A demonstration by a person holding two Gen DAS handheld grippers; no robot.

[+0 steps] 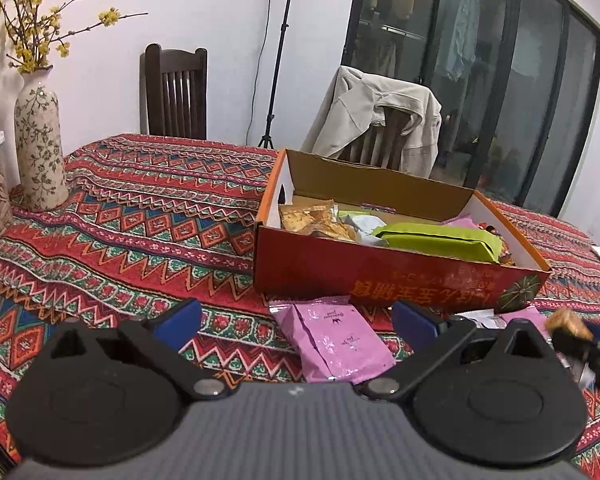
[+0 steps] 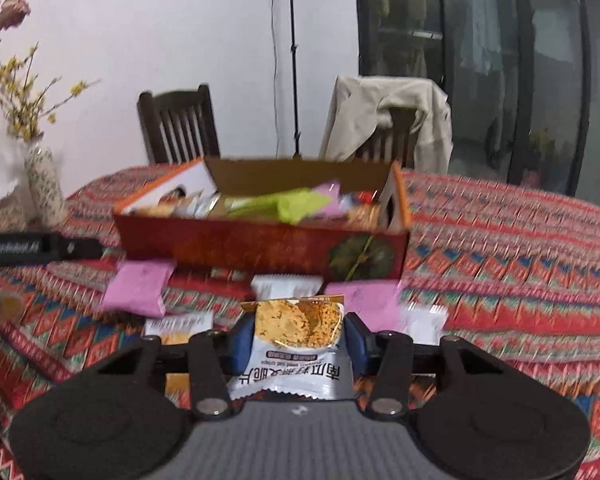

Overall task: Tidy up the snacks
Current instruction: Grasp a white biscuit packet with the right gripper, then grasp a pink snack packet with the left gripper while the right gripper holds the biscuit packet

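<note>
Only the right wrist view shows the right gripper [image 2: 299,346] pinching a white-and-gold foil cracker packet [image 2: 298,344] before the red cardboard box [image 2: 260,246]. The left gripper [image 1: 296,322] stands spread, empty, above a pink plastic snack pouch [image 1: 334,344].

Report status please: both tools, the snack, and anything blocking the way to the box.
Right tool shut on crisp packet. Left tool open, empty, over pink packet. Red box ahead, way clear.
</note>
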